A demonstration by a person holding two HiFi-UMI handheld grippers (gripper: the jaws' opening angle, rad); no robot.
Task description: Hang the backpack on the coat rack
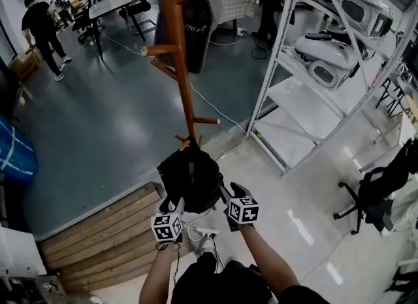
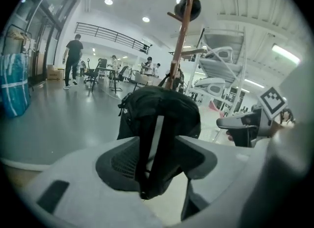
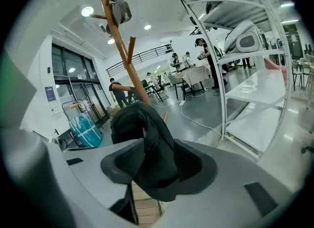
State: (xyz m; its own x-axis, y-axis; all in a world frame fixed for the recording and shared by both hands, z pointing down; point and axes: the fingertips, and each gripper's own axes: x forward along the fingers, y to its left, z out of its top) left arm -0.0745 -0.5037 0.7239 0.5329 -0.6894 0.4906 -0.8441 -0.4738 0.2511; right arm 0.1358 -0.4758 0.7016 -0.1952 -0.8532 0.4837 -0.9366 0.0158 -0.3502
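Note:
A black backpack (image 1: pixel 191 177) hangs close against the wooden coat rack (image 1: pixel 177 48), its top up at the lowest pegs; I cannot tell whether a peg carries it. My left gripper (image 1: pixel 175 206) is just below its left side and my right gripper (image 1: pixel 228 193) at its right side. In the left gripper view a black strap with a white stripe (image 2: pixel 153 143) droops through the wide gap of the left gripper (image 2: pixel 154 161), and the pads do not press it. In the right gripper view black backpack fabric (image 3: pixel 152 158) lies loosely between the open jaws of the right gripper (image 3: pixel 158 167).
A metal shelf unit (image 1: pixel 313 67) with white machines stands to the right of the rack. A wooden platform (image 1: pixel 104 231) lies at the lower left and a black office chair (image 1: pixel 379 191) at the right. A person (image 1: pixel 42 28) walks far left, near a table (image 1: pixel 108 5).

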